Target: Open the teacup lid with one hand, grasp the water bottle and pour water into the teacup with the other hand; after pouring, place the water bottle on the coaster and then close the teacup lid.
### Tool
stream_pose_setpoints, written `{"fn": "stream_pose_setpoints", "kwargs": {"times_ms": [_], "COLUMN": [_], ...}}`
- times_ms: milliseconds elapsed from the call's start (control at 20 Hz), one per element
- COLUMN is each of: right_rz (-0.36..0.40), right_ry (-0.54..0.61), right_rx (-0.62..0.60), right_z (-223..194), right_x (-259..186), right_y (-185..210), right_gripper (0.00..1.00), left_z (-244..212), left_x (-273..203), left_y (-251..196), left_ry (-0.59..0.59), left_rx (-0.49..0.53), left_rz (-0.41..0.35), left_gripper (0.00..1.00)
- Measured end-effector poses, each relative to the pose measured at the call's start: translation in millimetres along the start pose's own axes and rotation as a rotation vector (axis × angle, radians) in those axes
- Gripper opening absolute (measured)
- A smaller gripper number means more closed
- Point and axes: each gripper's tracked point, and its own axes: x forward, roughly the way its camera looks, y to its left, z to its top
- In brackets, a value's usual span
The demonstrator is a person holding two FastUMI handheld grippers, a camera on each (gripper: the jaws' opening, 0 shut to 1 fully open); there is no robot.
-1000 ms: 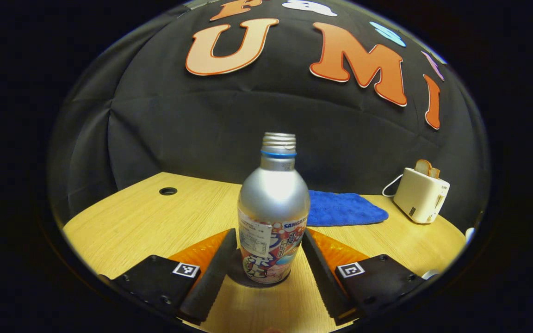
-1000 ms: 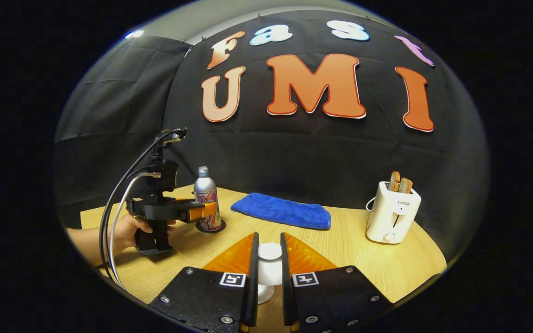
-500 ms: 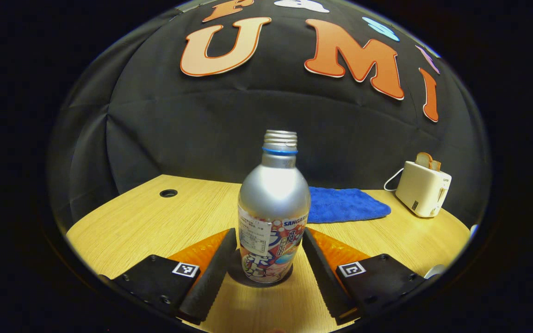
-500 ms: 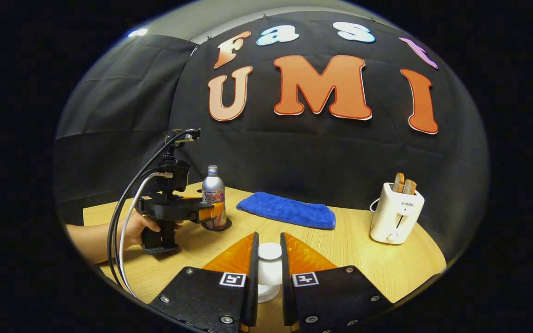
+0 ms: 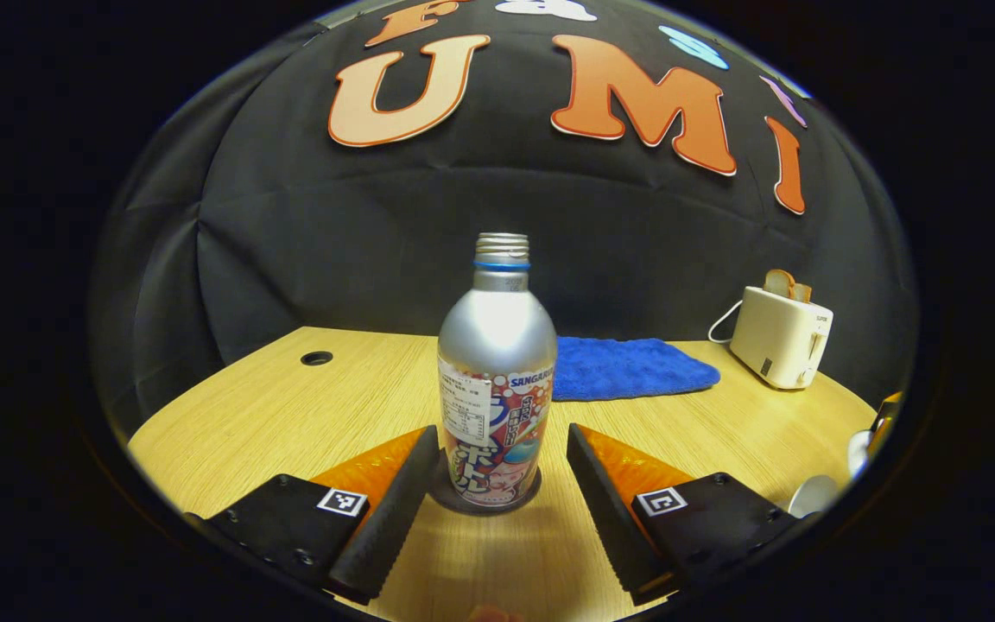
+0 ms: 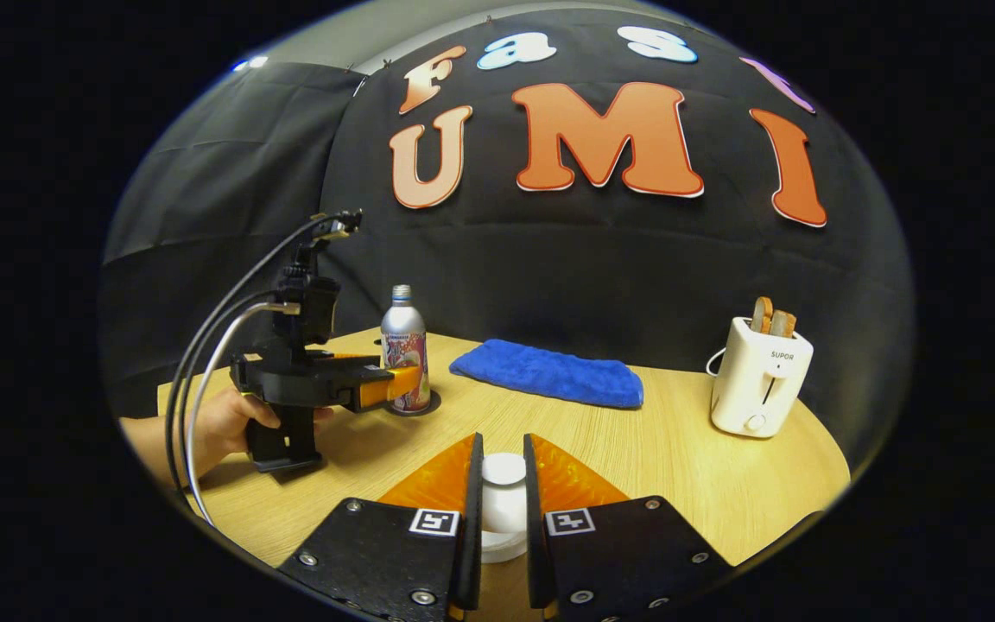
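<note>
My left gripper [image 5: 493,510] has its fingers spread wide apart, one on each side of the silver aluminium water bottle [image 5: 496,380] with a colourful printed label and no cap, neither finger touching it. The bottle stands upright on the dark round coaster [image 5: 484,505], which lies on the light wooden table [image 5: 290,406]. In the right gripper view, my left gripper [image 6: 394,384] sits just in front of that same bottle [image 6: 404,350], with my hand [image 6: 225,423] round its black handle.

My right gripper [image 6: 502,510] is clamped on the white knobbed teacup lid [image 6: 503,505], both fingers pressing its sides. I cannot tell whether the lid sits on the cup or is lifted clear of it. In the left gripper view, a white rim of the teacup [image 5: 813,494] shows far to the right of the bottle.

Behind and to the right of the bottle lies a blue folded towel [image 5: 631,367]. Farther right of the bottle stands a cream toaster [image 5: 778,335] holding slices of bread.
</note>
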Motion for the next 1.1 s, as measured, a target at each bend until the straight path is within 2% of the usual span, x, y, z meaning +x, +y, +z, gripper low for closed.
{"fn": "stream_pose_setpoints", "kwargs": {"times_ms": [250, 300, 350, 550, 800, 850, 900, 1050, 1100], "right_rz": [0.011, 0.011, 0.013, 0.018, -0.022, -0.034, -0.039, -0.064, -0.075], "right_ry": [0.039, 0.046, 0.055, 0.055, 0.039, 0.032, 0.022, -0.042, -0.065], "right_rx": [0.016, 0.017, 0.019, 0.016, -0.039, -0.047, -0.051, -0.057, -0.058], "right_z": [-20, -24, -28, -34, -35, -33, -29, -8, -1], "right_x": [10, 12, 14, 18, 14, 11, 7, -6, -10], "right_y": [6, 6, 8, 16, 14, 11, 9, 2, -2], "right_gripper": [0.22, 0.19, 0.23, 0.22, 0.29, 0.25, 0.35, 0.48, 0.53], "left_z": [-2, -1, -1, 4, 14, 17, 21, 36, 41], "left_x": [-21, -26, -31, -50, -72, -76, -81, -98, -103], "left_y": [2, 4, 5, 10, 9, 8, 8, 7, 6], "left_ry": [-0.010, -0.013, -0.016, -0.041, -0.079, -0.087, -0.098, -0.140, -0.156], "left_rx": [-0.019, -0.024, -0.029, -0.044, -0.034, -0.032, -0.032, -0.030, -0.028], "left_rz": [0.005, 0.007, 0.008, 0.017, 0.026, 0.027, 0.027, 0.036, 0.040], "left_gripper": [0.98, 0.98, 0.98, 0.97, 0.98, 0.98, 0.98, 0.97, 0.94]}}
